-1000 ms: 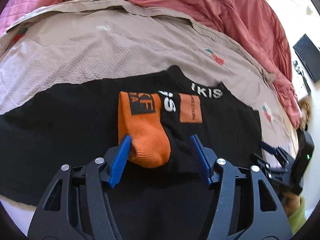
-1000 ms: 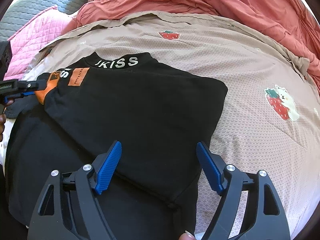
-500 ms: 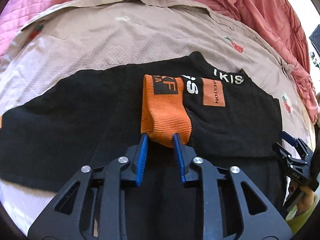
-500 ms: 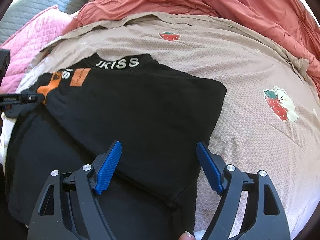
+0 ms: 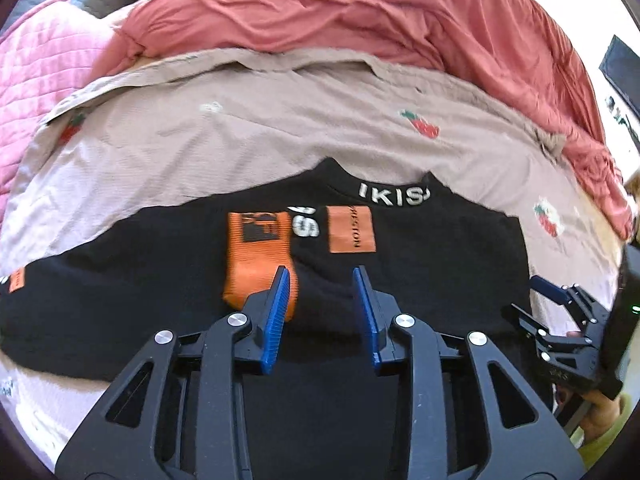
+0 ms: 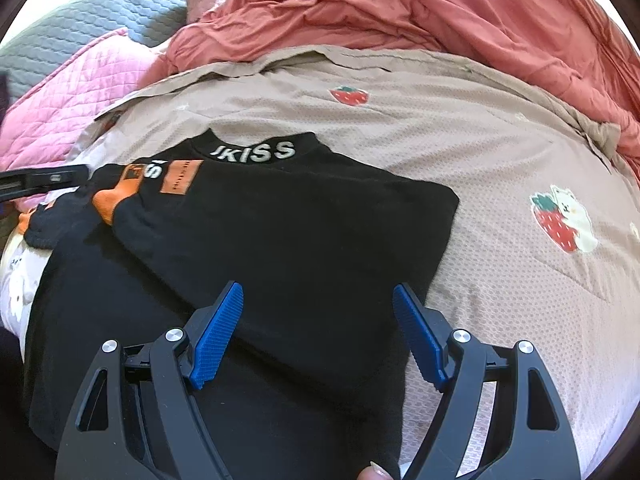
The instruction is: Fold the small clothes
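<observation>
A black sweatshirt (image 5: 420, 280) with white letters on its collar (image 5: 394, 196) lies on the bed, one side folded over. Its orange cuff (image 5: 256, 264) rests on the chest next to an orange patch (image 5: 352, 230). My left gripper (image 5: 320, 272) hovers just right of that cuff with its jaws opening; only black cloth shows beyond the gap and the pads press on nothing. My right gripper (image 6: 318, 288) stands wide open over the sweatshirt (image 6: 300, 220), near its folded right edge, holding nothing. The cuff (image 6: 120, 196) shows at the far left there, by the left gripper (image 6: 44, 178).
The shirt lies on a tan bedspread (image 6: 480, 140) printed with strawberries. A rumpled red blanket (image 5: 360, 20) is heaped along the back, with a pink quilt (image 5: 36, 80) and a grey quilt (image 6: 80, 28) at the left. The other sleeve's orange cuff (image 5: 16, 280) lies far left.
My left gripper closed on the orange cuff, then let it go and drew back upward; the cuff now lies flat on the shirt. The right gripper has stayed put.
</observation>
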Action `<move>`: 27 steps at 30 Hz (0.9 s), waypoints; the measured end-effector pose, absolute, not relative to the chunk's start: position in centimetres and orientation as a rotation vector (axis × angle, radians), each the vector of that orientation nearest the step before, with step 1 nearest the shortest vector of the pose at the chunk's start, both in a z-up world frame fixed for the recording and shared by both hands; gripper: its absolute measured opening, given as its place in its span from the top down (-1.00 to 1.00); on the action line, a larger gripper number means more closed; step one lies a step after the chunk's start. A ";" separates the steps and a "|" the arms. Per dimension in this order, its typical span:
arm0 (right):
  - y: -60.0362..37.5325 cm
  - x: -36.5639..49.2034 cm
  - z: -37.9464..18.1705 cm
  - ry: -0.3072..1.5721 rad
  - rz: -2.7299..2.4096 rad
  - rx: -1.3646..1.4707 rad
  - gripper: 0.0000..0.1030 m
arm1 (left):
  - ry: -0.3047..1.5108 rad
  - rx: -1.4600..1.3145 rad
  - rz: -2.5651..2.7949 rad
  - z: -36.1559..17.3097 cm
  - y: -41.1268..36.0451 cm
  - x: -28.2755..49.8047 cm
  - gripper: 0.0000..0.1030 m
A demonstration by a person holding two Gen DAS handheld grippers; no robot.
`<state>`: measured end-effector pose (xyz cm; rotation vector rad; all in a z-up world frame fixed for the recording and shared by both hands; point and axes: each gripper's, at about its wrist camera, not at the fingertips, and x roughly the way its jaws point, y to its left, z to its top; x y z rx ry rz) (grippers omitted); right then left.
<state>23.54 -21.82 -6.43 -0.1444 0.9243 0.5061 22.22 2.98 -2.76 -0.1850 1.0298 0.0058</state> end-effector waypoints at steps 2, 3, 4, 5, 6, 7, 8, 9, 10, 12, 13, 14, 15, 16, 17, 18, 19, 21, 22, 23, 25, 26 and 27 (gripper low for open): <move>-21.5 23.3 -6.3 0.915 0.521 -0.149 -0.48 | 1.072 -0.164 0.016 -4.1 2.6 22.8 0.39; -21.4 23.3 -6.3 0.914 0.528 -0.150 -0.48 | 1.093 -0.157 0.029 -4.8 2.6 23.1 0.39; -21.2 23.2 -6.3 0.914 0.532 -0.151 -0.48 | 1.111 -0.149 0.042 -5.5 2.6 23.2 0.39; -21.1 23.2 -6.4 0.918 0.535 -0.154 -0.48 | 1.124 -0.142 0.052 -5.9 2.8 23.2 0.37; -21.0 23.1 -6.4 0.921 0.536 -0.157 -0.48 | 1.150 -0.136 0.076 -6.8 3.1 23.3 0.36; -20.9 23.2 -6.6 0.926 0.535 -0.161 -0.48 | 1.172 -0.141 0.098 -7.5 3.6 23.3 0.36; -20.9 23.2 -6.7 0.933 0.532 -0.163 -0.48 | 1.186 -0.156 0.108 -8.0 4.1 23.2 0.36; -20.8 23.3 -6.9 0.943 0.527 -0.165 -0.48 | 1.192 -0.196 0.109 -8.5 4.7 23.0 0.36; -20.9 23.5 -7.2 0.955 0.519 -0.168 -0.48 | 1.184 -0.229 0.103 -8.7 5.1 22.7 0.36; -21.0 23.9 -8.2 1.010 0.481 -0.185 -0.48 | 1.173 -0.250 0.090 -8.9 5.6 22.3 0.36; -21.2 24.2 -8.9 1.040 0.477 -0.179 -0.48 | 1.169 -0.245 0.085 -8.9 5.6 22.3 0.36; -21.2 24.2 -9.1 1.041 0.479 -0.170 -0.48 | 1.167 -0.240 0.082 -8.9 5.5 22.2 0.36; -21.2 24.2 -9.0 1.039 0.477 -0.170 -0.48 | 1.163 -0.232 0.077 -8.8 5.5 22.2 0.36; -21.1 24.1 -9.0 1.035 0.476 -0.178 -0.48 | 1.156 -0.233 0.075 -8.7 5.5 22.0 0.36; -21.1 24.0 -8.9 1.030 0.480 -0.183 -0.49 | 1.148 -0.237 0.075 -8.5 5.6 21.8 0.35; -21.1 23.9 -8.9 1.027 0.486 -0.181 -0.56 | 1.132 -0.246 0.075 -8.2 5.6 21.4 0.33; -21.1 23.9 -8.9 1.025 0.489 -0.177 -0.57 | 1.121 -0.250 0.076 -7.9 5.6 21.2 0.23; -21.1 23.7 -8.8 1.017 0.494 -0.171 -0.59 | 1.098 -0.240 0.087 -7.3 5.5 20.1 0.09; -21.1 23.7 -8.6 1.012 0.498 -0.170 -0.60 | 1.094 -0.235 0.091 -7.0 5.4 19.9 0.03; -21.0 23.6 -8.4 1.002 0.502 -0.169 -0.61 | 1.089 -0.234 0.091 -6.8 5.4 19.5 0.01; -20.9 23.4 -8.1 0.983 0.512 -0.165 -0.63 | 1.076 -0.248 0.090 -6.2 5.4 18.8 -0.06; -20.9 23.3 -7.9 0.975 0.514 -0.165 -0.67 | 1.070 -0.251 0.092 -5.9 5.3 18.7 -0.15; -20.9 23.1 -7.6 0.963 0.518 -0.166 -0.69 | 1.060 -0.250 0.097 -5.5 5.3 18.4 -0.19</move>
